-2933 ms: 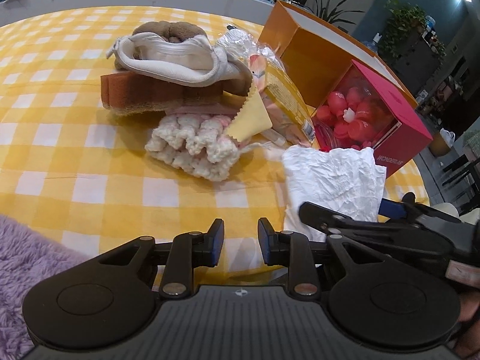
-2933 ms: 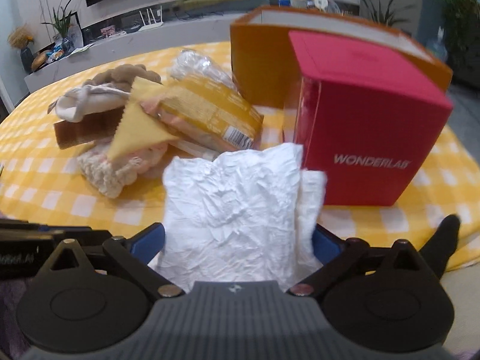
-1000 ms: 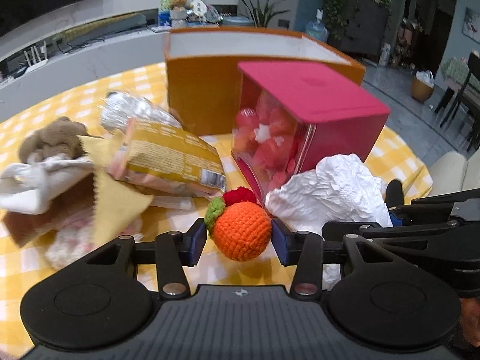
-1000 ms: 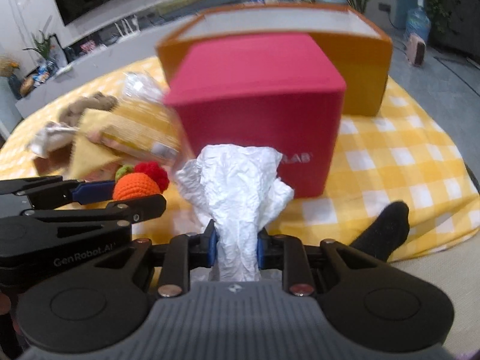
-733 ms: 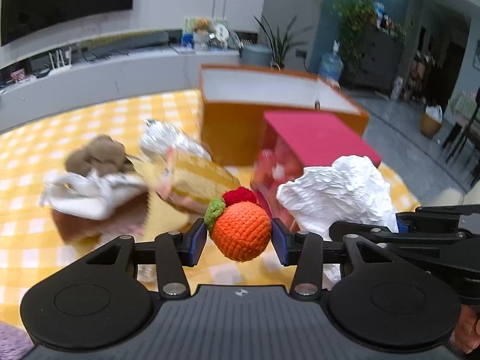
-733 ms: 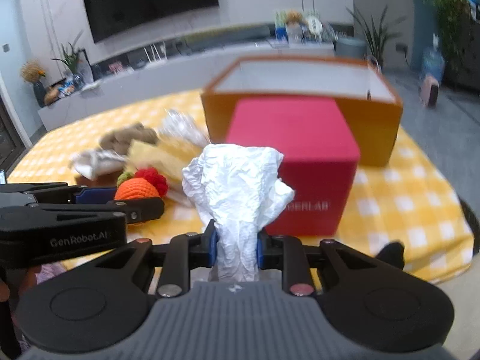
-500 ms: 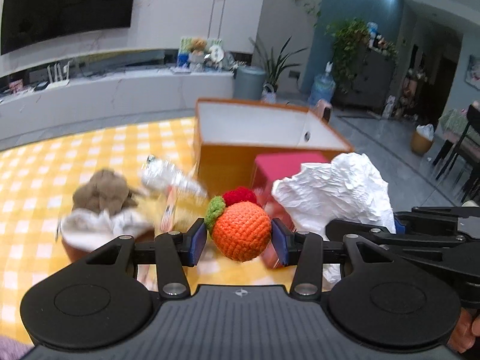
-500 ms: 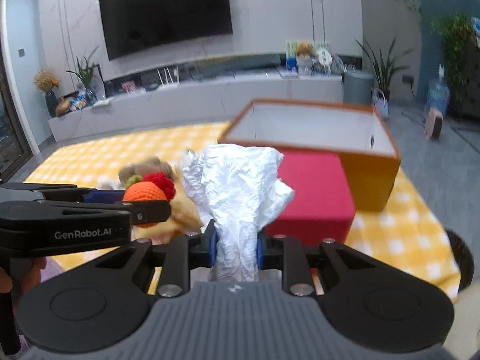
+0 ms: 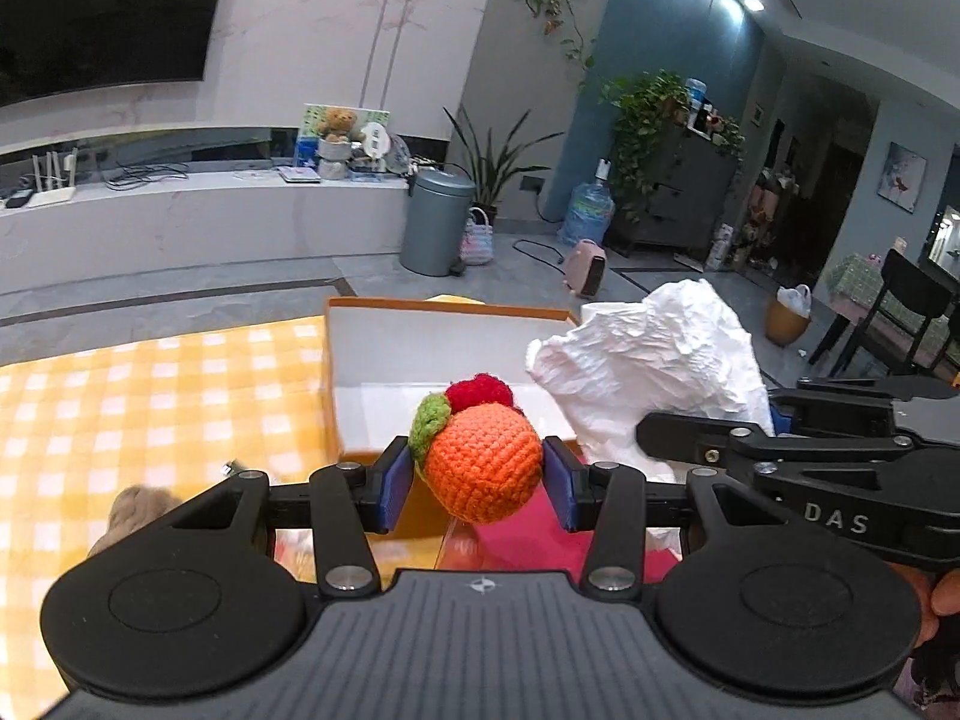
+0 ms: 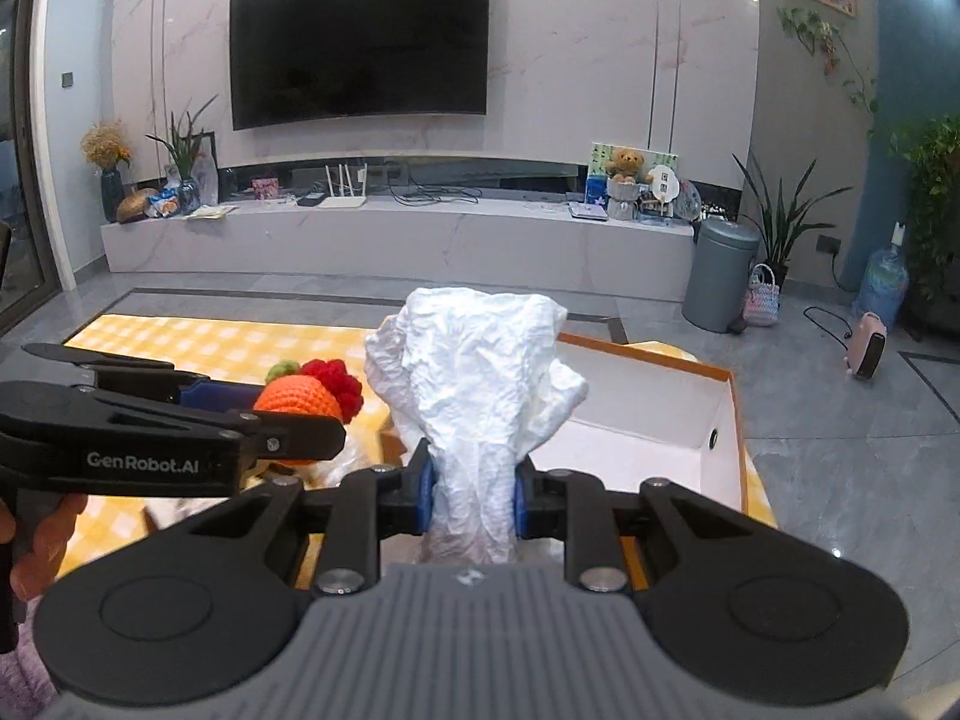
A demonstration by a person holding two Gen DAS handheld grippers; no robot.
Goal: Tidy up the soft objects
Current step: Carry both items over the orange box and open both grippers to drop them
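Note:
My left gripper [image 9: 478, 483] is shut on an orange crocheted ball [image 9: 483, 459] with a green leaf and a red tuft, held in the air in front of an open orange box [image 9: 420, 360] with a white inside. My right gripper [image 10: 472, 498] is shut on a crumpled white cloth [image 10: 480, 384], raised beside the left gripper and above the near edge of the same box [image 10: 660, 420]. The ball also shows in the right wrist view [image 10: 300, 396], and the cloth in the left wrist view [image 9: 648, 372].
The yellow checked tablecloth [image 9: 150, 408] lies below. A pink box [image 9: 528, 534] sits under the left gripper, in front of the orange box. A brown plush item [image 9: 141, 507] lies low on the left. A grey bin [image 10: 717, 273] stands on the floor beyond.
Both grippers have risen with their loads and moved toward the orange box. The pile of soft items has dropped low in both views. The grips have not changed.

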